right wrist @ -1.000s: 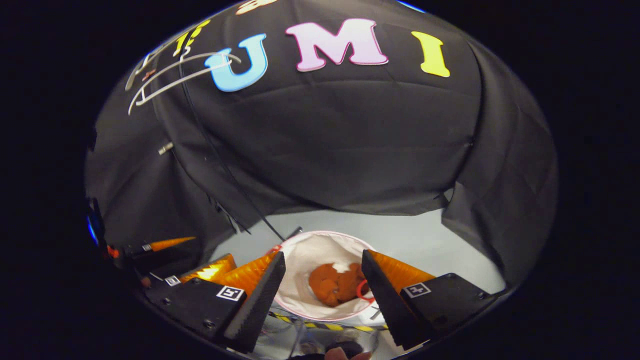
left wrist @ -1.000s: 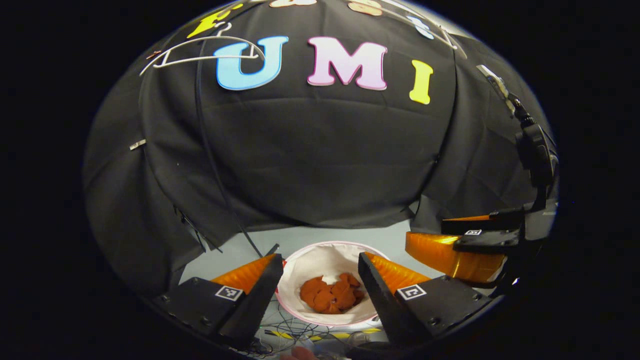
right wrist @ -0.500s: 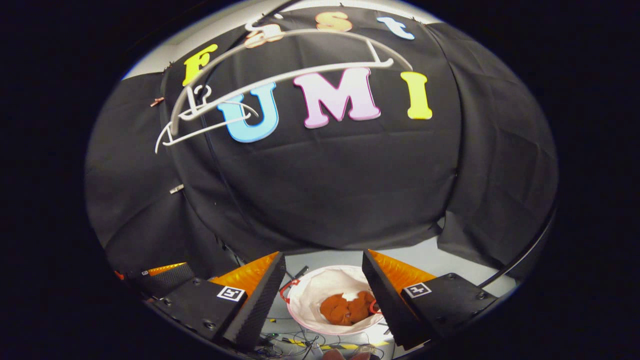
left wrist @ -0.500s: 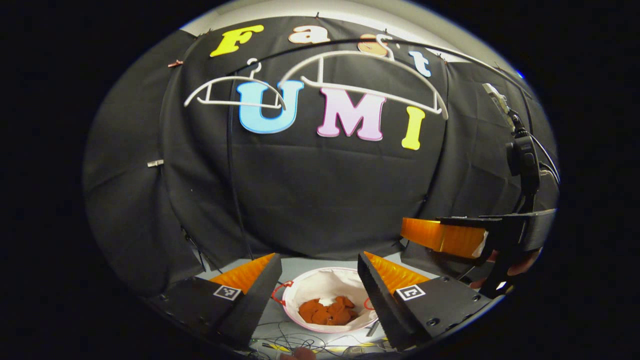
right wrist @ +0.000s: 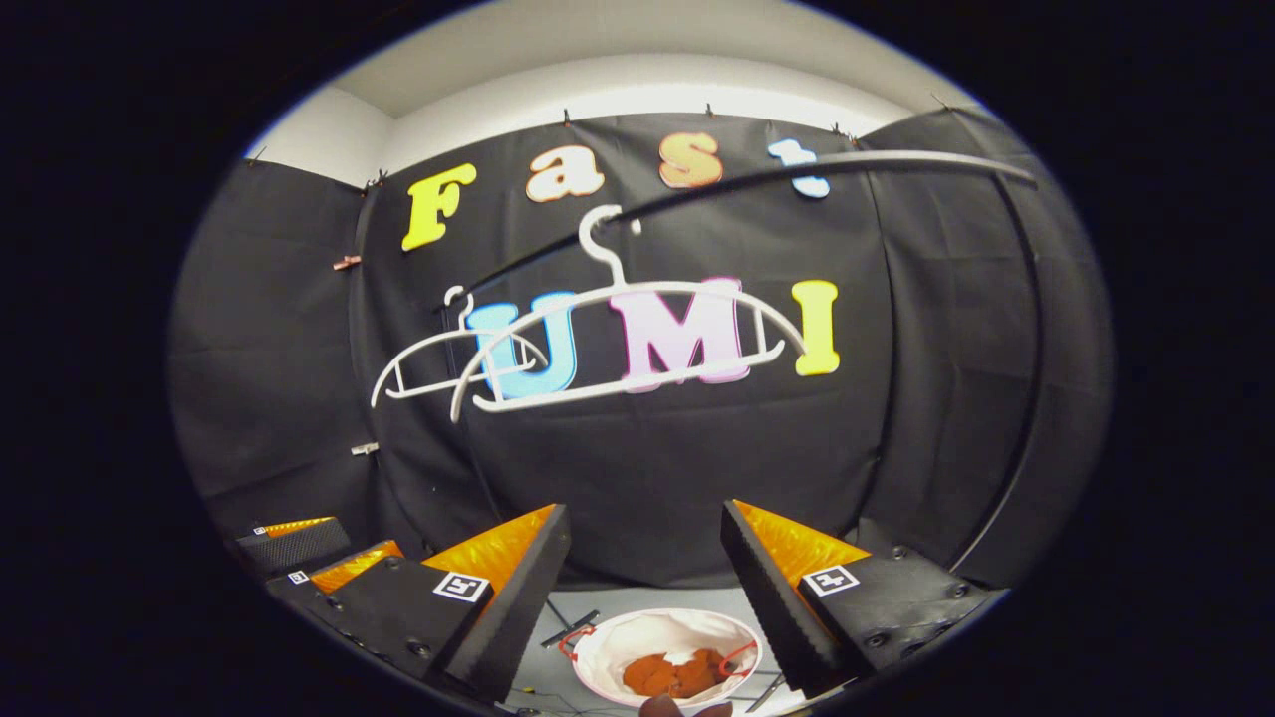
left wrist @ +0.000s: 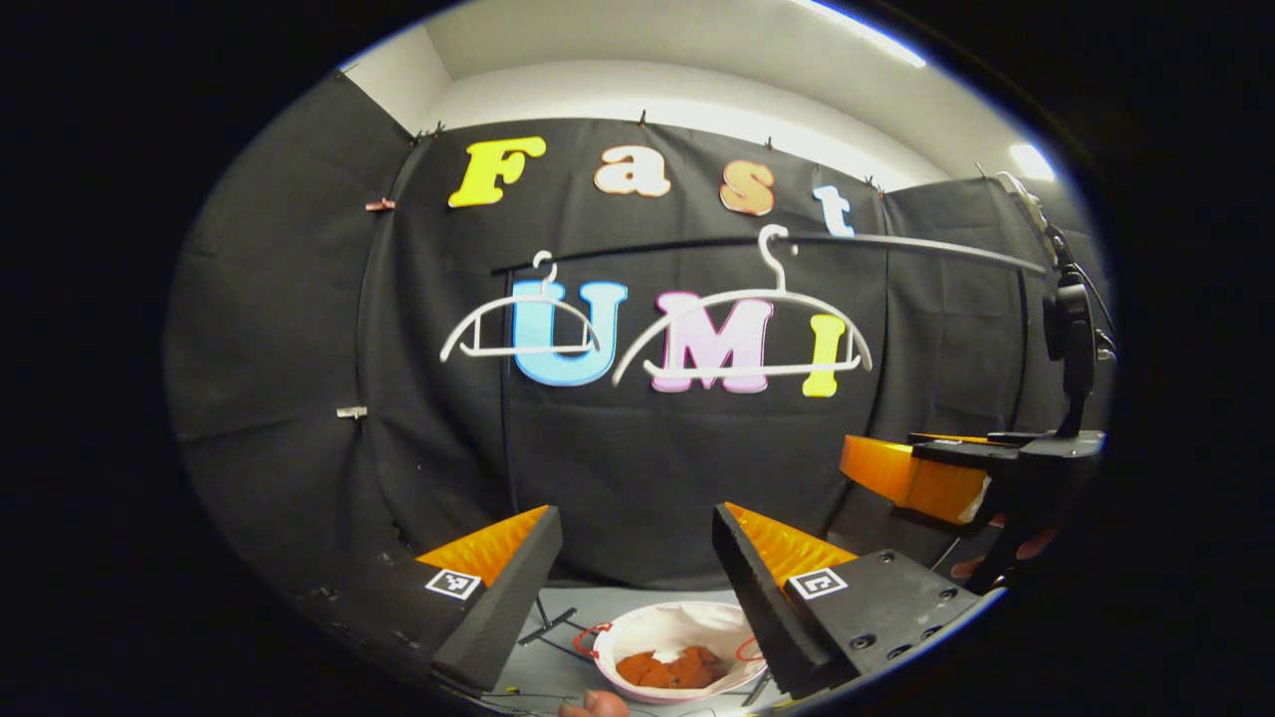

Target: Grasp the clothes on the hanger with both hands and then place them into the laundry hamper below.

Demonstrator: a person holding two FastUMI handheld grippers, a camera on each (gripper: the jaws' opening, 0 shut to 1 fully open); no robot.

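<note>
Judging from the rust-coloured clothes [left wrist: 669, 669] lying bunched inside the white laundry hamper [left wrist: 637, 637] at six o'clock, the placing step looks done. Both the left hand-held gripper [left wrist: 633, 588] and the right hand-held gripper [right wrist: 642, 588] hang spread and empty above it. Two white hangers [right wrist: 618, 344] sit bare on the rail [left wrist: 896, 242] at twelve o'clock; next is likely only drawing clear.

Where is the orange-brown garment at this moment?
The orange-brown garment lies crumpled inside the white hamper on the floor, low in both views, between each claw's fingers and below the bare hangers.
</note>
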